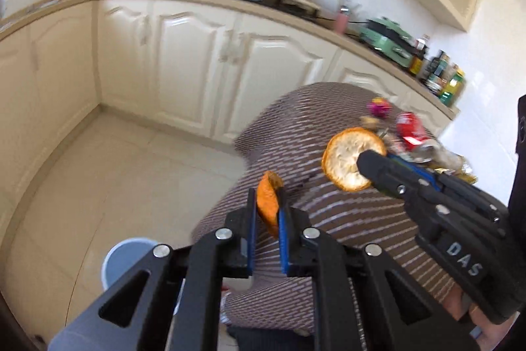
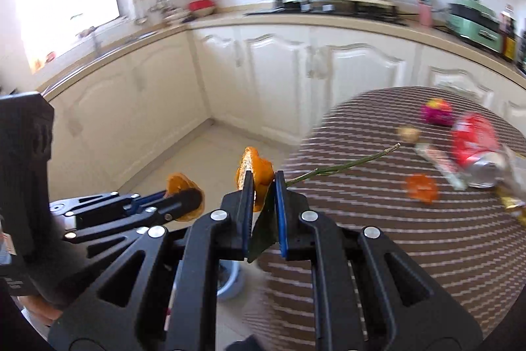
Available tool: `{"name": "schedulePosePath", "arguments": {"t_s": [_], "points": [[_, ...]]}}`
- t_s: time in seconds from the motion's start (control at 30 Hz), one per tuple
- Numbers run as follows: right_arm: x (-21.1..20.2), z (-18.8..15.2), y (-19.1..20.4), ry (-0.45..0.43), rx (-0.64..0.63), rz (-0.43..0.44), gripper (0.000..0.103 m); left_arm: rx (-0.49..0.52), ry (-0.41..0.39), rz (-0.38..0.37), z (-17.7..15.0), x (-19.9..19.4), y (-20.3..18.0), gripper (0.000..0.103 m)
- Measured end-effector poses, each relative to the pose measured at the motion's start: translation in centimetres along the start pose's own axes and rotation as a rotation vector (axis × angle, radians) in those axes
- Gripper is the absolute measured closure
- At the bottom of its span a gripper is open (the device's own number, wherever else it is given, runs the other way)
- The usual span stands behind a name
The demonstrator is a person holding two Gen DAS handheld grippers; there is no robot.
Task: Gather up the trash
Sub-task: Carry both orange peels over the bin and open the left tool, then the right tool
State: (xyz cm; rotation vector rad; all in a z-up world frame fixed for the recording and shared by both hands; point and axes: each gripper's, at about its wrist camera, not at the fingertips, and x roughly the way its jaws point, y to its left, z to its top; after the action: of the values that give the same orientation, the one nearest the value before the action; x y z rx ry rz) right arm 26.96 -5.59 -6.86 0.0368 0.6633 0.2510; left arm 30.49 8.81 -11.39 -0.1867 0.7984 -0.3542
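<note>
Two black two-finger claws with blue pads, each clamped on trash.

Left gripper [image 1: 267,206], low centre of the left wrist view: jaws narrow, pinching a curled orange peel piece [image 1: 268,203] edge-on between the pads. Same piece seen at centre left of the right wrist view [image 2: 179,183].

Right gripper [image 2: 263,186], low centre of its own view: jaws narrow, closed on a second orange peel piece [image 2: 253,168] together with a dark green leaf [image 2: 263,236] hanging below the pads and a thin green stem [image 2: 345,165] running out to the right. From the left wrist view, pale inner side of that peel [image 1: 348,160] facing the lens, right of centre.

Round table with brown striped cloth [image 2: 378,236] at right of both views; on it, at the right edge: crushed red drink can [image 2: 473,143], pink wrapper ball [image 2: 437,111], small orange peel scrap [image 2: 420,188], other blurred wrappers.

Light blue bin [image 1: 123,255] on the pale floor, lower left, partly hidden behind the claw.
</note>
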Motion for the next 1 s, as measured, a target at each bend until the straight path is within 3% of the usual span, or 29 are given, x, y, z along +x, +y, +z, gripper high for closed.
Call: {"name": "schedulePosePath", "arguments": {"t_s": [0.2, 0.43, 0.53, 0.6, 0.7, 1.0], "points": [[7.0, -2.7, 8.0, 0.123, -0.081, 0.112, 0.09, -0.111, 0.077, 0.135, -3.9, 1.0, 9.2, 0.092], [16.2, -8.1, 13.8, 0.299, -0.145, 0.158, 0.09, -0.245, 0.179, 0.243, -8.9, 4.9, 18.3, 0.092], [18.9, -9.5, 15.0, 0.345, -0.167, 0.149, 0.09, -0.302, 0.186, 0.25, -9.9, 6.1, 20.5, 0.089], [20.6, -10.3, 15.5, 0.367, -0.17, 0.138, 0.09, -0.334, 0.19, 0.246, -10.3, 6.9, 22.0, 0.072], [22.5, -10.6, 15.8, 0.39, -0.166, 0.123, 0.09, -0.334, 0.206, 0.279, -10.8, 7.6, 22.9, 0.06], [24.4, -11.8, 15.4, 0.437, -0.153, 0.121, 0.09, -0.357, 0.226, 0.323, -12.5, 7.1, 24.6, 0.051]]}}
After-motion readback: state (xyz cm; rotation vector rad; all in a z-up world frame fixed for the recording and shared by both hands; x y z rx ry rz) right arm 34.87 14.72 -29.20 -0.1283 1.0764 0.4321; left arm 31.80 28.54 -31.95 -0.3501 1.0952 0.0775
